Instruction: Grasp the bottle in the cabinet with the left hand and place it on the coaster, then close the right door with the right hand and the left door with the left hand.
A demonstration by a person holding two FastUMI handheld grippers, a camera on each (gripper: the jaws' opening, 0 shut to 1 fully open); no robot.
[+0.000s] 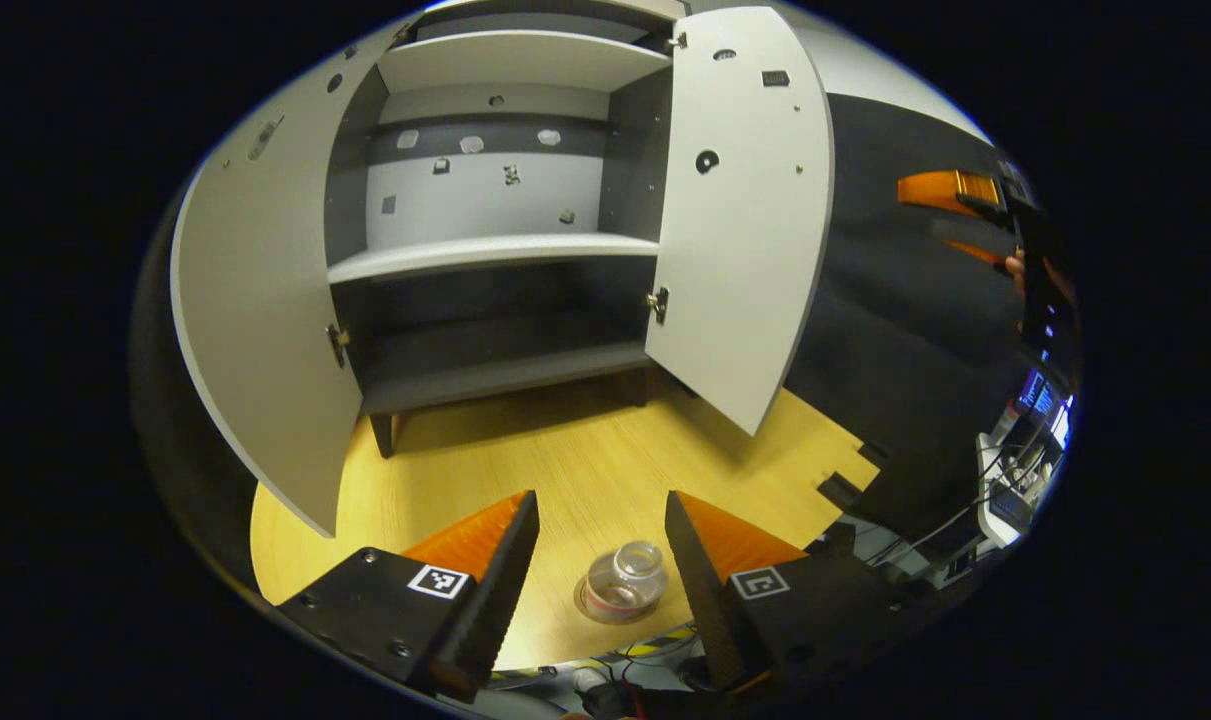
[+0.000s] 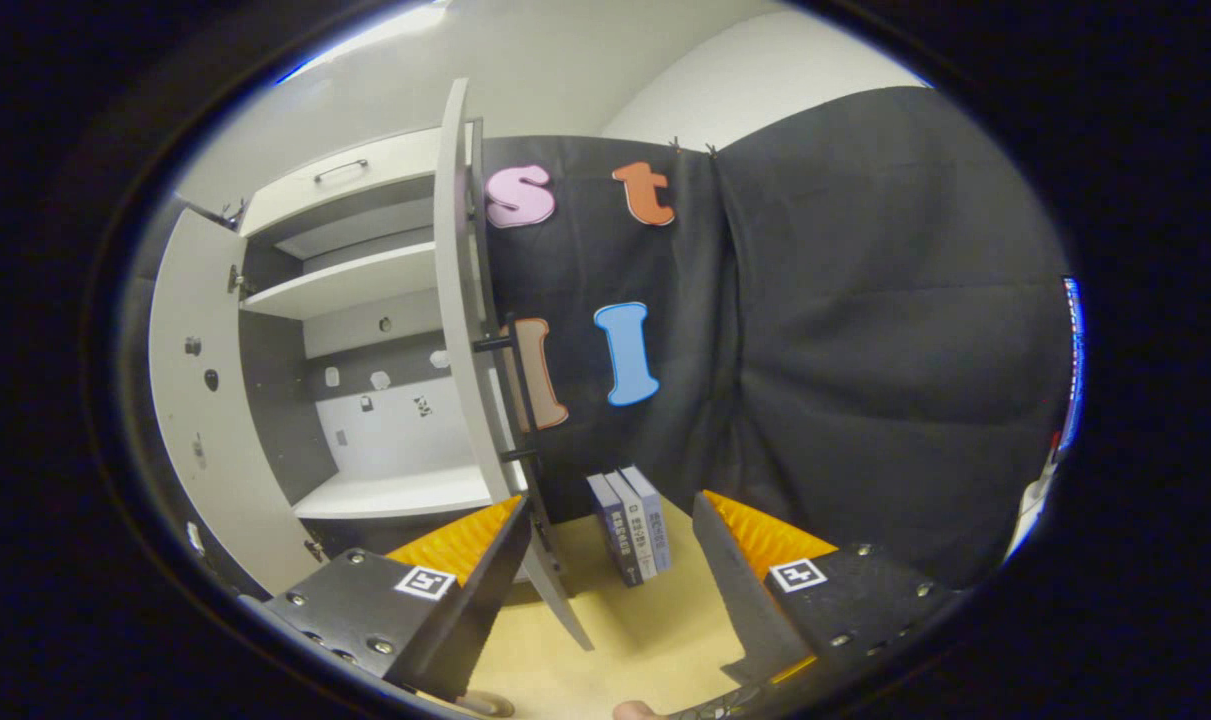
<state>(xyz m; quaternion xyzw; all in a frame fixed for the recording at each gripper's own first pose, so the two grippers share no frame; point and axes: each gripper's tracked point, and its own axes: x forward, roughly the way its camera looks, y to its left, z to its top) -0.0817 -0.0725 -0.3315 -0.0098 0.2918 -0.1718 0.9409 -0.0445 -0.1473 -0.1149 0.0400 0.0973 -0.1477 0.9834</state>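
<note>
Your bottle (image 1: pixel 625 583) already stands on the coaster (image 1: pixel 610 607) between your wide-open, empty left gripper (image 1: pixel 600 545), so swing your equally open, empty right gripper (image 2: pixel 610 545) left onto the right door (image 2: pixel 465 330), just ahead, its edge toward you.

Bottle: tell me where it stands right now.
In the left gripper view, the bottle stands on the coaster on the wooden table, between the open left gripper fingers.
</note>
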